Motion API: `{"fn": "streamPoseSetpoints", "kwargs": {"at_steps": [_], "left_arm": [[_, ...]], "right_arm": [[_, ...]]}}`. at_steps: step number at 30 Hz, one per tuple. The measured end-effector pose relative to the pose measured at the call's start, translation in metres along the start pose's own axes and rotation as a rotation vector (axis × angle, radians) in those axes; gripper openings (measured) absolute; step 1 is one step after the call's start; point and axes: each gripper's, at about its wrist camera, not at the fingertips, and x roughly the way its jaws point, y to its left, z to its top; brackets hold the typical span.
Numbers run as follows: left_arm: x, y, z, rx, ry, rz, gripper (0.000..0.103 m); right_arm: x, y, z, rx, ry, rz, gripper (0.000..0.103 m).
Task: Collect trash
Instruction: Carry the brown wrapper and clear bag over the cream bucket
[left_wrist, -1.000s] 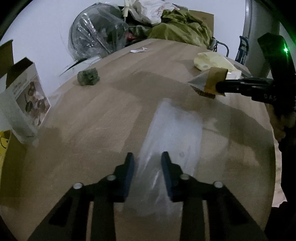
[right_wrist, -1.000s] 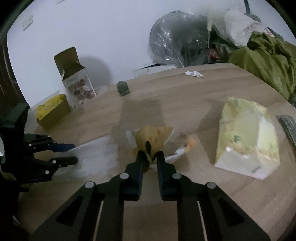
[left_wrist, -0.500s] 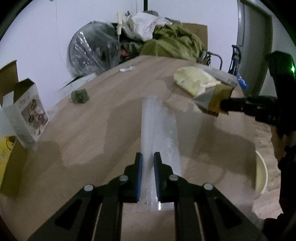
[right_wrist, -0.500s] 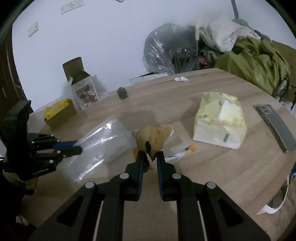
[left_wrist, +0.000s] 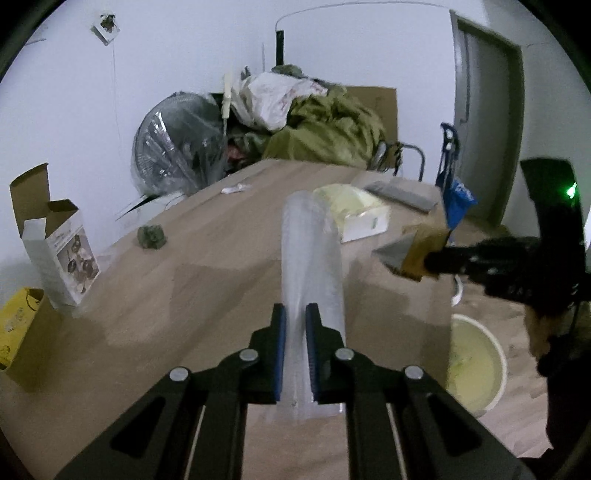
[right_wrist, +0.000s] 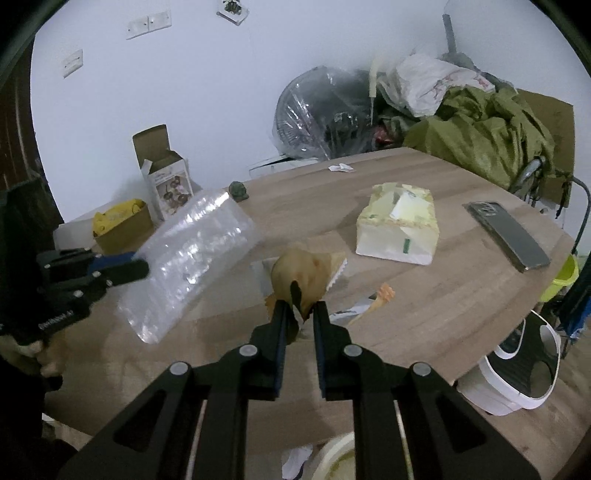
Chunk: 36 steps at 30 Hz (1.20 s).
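Note:
A clear plastic bag (left_wrist: 310, 251) hangs above the wooden table (left_wrist: 207, 280), pinched at its near end by my left gripper (left_wrist: 294, 314). The right wrist view shows that bag (right_wrist: 192, 258) lifted at the left, held by the left gripper (right_wrist: 136, 267). My right gripper (right_wrist: 298, 310) is shut on a tan crumpled wrapper (right_wrist: 303, 273), held above the table (right_wrist: 406, 314). From the left wrist view the wrapper (left_wrist: 413, 247) and right gripper (left_wrist: 436, 262) are over the table's right edge. A cream bin (left_wrist: 476, 362) stands on the floor below.
On the table lie a yellow tissue pack (right_wrist: 399, 229), a phone (right_wrist: 506, 234), an orange-and-white scrap (right_wrist: 380, 295), a white paper scrap (right_wrist: 340, 168) and a small green figure (right_wrist: 238, 190). An open carton (right_wrist: 166, 177) and piled clutter stand behind. A white container (right_wrist: 517, 373) sits on the floor at the right.
The left gripper closed on the plastic bag and lifted it off the table. Both grippers drew back and rose, and the floor bin came into view.

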Motion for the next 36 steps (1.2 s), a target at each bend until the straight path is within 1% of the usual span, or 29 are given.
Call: {"fn": "streamPoseSetpoints", "kwargs": {"at_steps": [8, 14, 22, 31, 36], "left_arm": [[-0.017, -0.027, 0.003, 0.027, -0.045, -0.075, 0.010], [-0.016, -0.044, 0.002, 0.041, -0.054, -0.135, 0.010], [-0.007, -0.069, -0.002, 0.071, -0.047, -0.210, 0.010], [0.001, -0.100, -0.005, 0.115, -0.031, -0.284, 0.010], [0.007, -0.113, -0.007, 0.141, -0.014, -0.315, 0.010]], "right_arm": [[-0.029, -0.003, -0.016, 0.003, -0.019, -0.048, 0.013], [-0.051, -0.007, -0.032, 0.017, -0.027, -0.093, 0.013], [-0.071, -0.022, -0.055, 0.050, -0.014, -0.155, 0.013], [-0.085, -0.041, -0.079, 0.098, 0.002, -0.210, 0.013], [-0.088, -0.057, -0.099, 0.135, 0.033, -0.238, 0.013]]}}
